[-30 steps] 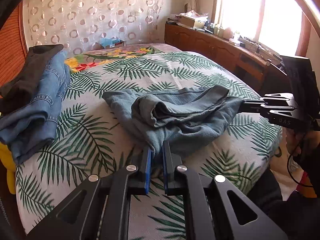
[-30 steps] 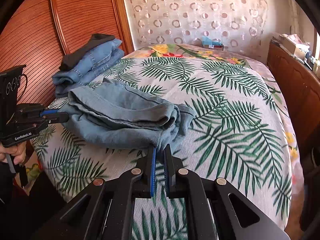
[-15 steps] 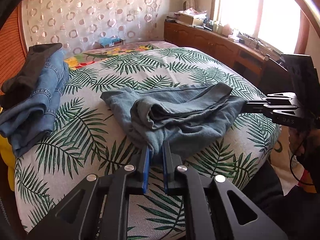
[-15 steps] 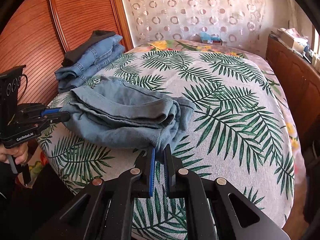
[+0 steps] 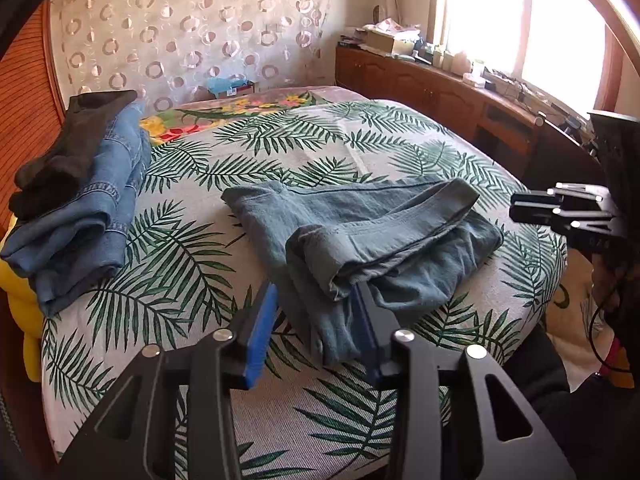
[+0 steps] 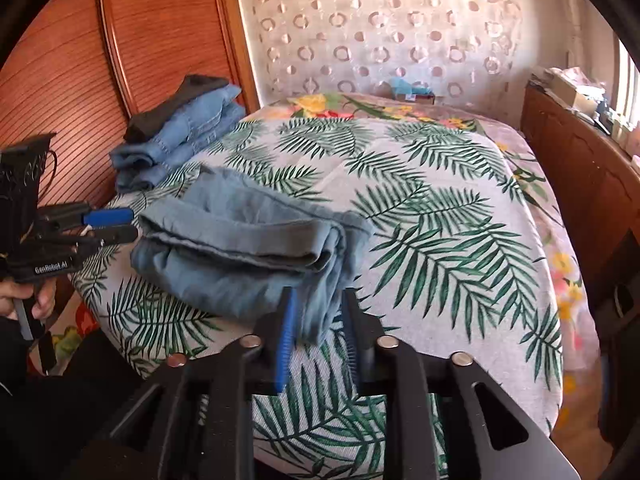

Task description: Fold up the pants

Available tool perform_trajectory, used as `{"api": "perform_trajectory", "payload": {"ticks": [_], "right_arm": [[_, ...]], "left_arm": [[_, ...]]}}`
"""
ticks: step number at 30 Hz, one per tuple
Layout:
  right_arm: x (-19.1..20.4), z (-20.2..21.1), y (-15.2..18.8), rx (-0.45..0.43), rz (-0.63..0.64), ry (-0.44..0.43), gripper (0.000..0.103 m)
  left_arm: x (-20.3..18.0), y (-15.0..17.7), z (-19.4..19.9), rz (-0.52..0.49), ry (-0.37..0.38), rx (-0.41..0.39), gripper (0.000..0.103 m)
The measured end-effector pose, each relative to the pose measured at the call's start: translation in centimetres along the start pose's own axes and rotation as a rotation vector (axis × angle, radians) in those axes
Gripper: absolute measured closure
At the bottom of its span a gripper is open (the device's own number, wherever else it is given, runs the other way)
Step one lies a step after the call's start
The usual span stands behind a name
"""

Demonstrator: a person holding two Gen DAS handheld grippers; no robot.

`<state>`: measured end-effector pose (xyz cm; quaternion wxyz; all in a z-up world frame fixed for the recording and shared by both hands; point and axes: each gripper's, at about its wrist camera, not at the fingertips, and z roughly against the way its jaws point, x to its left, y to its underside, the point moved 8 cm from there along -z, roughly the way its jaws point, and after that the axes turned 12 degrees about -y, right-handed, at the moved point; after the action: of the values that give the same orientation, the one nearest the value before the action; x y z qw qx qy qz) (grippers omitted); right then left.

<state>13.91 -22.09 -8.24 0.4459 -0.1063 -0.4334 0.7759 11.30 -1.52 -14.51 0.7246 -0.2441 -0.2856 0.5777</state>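
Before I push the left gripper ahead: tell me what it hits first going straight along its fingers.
The left gripper, jaws just opened, already has a corner of the grey-blue folded pants lying between its fingers. Going straight on, it would likely meet that bundle first; the bed cover lies under it.

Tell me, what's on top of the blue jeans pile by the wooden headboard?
A dark, blackish folded garment lies on top of the blue jeans pile. Only its upper side shows; whatever might be tucked beneath the jeans is covered, so I can't tell.

One folded grey-blue cotton pair of pants (image 5: 360,236) is lying beside one stack (image 5: 76,200) comprising two blue denim garments and one black garment.
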Motion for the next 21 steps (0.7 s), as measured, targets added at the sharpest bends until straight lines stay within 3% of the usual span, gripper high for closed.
{"api": "perform_trajectory", "payload": {"ticks": [6, 13, 21], "right_arm": [[0.4, -1.5, -0.4, 0.015, 0.028, -0.006, 0.067], [0.7, -4.9, -0.7, 0.098, 0.087, -0.002, 0.067], [-0.9, -7.2, -2.9, 0.121, 0.115, 0.07, 0.067]], "left_arm": [[-1.1, 0.4, -1.6, -0.05, 0.007, 0.042, 0.058], [-1.5, -1.2, -3.8, -0.1, -0.015, 0.065, 0.058], [-0.8, -3.5, -5.4, -0.086, -0.039, 0.054, 0.058]]}}
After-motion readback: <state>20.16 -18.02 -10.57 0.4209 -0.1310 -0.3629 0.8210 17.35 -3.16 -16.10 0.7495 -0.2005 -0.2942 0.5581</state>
